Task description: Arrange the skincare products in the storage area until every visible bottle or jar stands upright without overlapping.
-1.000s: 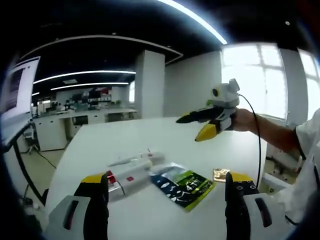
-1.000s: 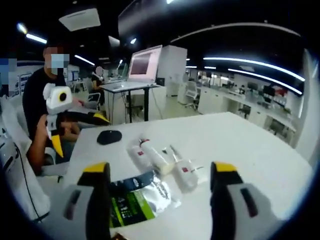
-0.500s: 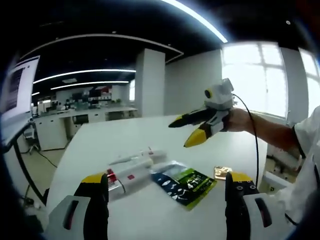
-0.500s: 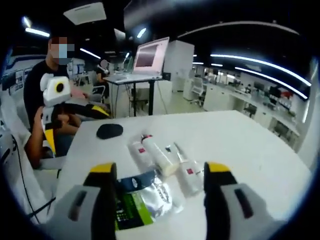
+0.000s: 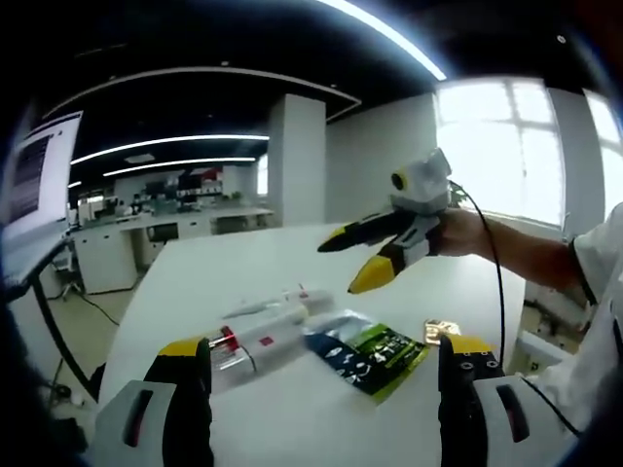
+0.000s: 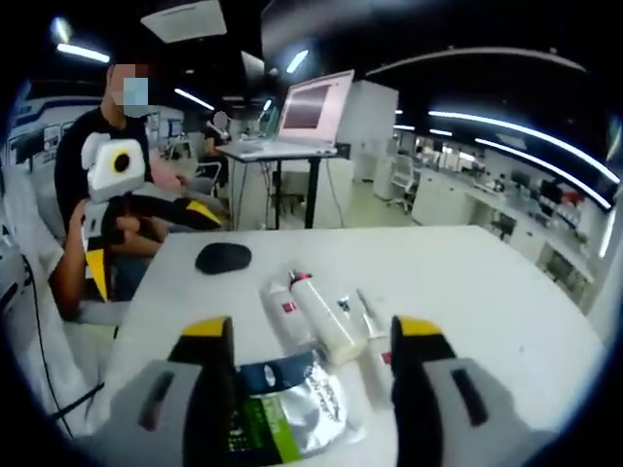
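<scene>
Left hand-held gripper (image 5: 321,399): jaws spread wide, nothing between them, held above the near edge of the white bench (image 5: 195,282) and touching nothing. In the right gripper view the same unit (image 6: 146,233) appears at the left, gripped by a person's hand (image 6: 122,226), off the bench edge.

Right hand-held gripper (image 6: 311,379): jaws likewise wide apart and empty, hovering over the products without contact. In the left gripper view it (image 5: 352,261) hangs in the air above the bench, yellow-tipped jaws parted, held by a hand (image 5: 465,233).

Skincare products: all lying flat at the bench centre, none upright. A white bottle with a red cap (image 6: 321,309) lies beside a second white tube (image 6: 279,313), touching along their lengths; a slimmer white tube (image 6: 373,336) lies just beside them. In the left gripper view the bottle (image 5: 255,341) sits just left of a dark and green foil sachet (image 5: 375,348), which also shows between the right jaws (image 6: 282,413). A small gold packet (image 5: 438,331) lies near the sachet's far corner.

A black mouse (image 6: 223,257) rests on the bench, well apart from the products.
</scene>
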Demonstrator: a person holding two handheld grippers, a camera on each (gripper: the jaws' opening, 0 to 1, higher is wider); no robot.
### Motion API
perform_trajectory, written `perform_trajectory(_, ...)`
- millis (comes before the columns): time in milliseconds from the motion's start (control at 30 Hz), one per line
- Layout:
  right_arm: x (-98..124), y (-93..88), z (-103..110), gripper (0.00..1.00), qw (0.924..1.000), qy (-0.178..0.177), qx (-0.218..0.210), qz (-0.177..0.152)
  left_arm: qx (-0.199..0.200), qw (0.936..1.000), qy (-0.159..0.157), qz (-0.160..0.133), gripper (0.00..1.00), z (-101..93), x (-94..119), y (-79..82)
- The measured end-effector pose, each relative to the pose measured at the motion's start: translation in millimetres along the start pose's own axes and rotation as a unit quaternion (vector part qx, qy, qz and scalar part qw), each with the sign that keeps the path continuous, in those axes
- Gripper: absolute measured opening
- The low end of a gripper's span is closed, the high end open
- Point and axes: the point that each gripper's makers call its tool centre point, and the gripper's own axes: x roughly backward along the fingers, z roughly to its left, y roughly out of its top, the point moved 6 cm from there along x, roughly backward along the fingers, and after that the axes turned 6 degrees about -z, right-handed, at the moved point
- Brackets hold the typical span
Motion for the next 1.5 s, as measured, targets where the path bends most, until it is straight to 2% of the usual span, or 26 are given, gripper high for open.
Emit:
perform_trajectory(267,-12.5,2.0,-3.9,0.61,0.9999,0.012,0.0,0.006,0.004,1.0,-0.003,0.001,0.99,3.1,0.2,-2.6)
perform_trajectory(600,-26.4,2.9,5.4,0.59,0.9993,0.034,0.002,0.018,0.003,1.0,-0.003,0.002,0.99,4.8,2.1,-3.5)
perform_trajectory(1000,-39.9,3.7,9.4,0.58,0.9983,0.043,0.004,0.039,-0.006,0.9999,-0.009,0.009,0.99,0.4,0.6,-4.4)
perform_trajectory(1167,-46.7,8.2,1.1,0.58,0.9982,0.041,0.005,0.044,-0.007,0.9999,-0.013,0.007,0.99,-1.9,0.6,-3.6)
perform_trajectory(1500,-62.0,9.0,-2.7,0.52,0.9965,0.061,0.011,0.056,-0.005,0.9996,-0.027,0.002,0.99,-6.7,0.2,-1.5)
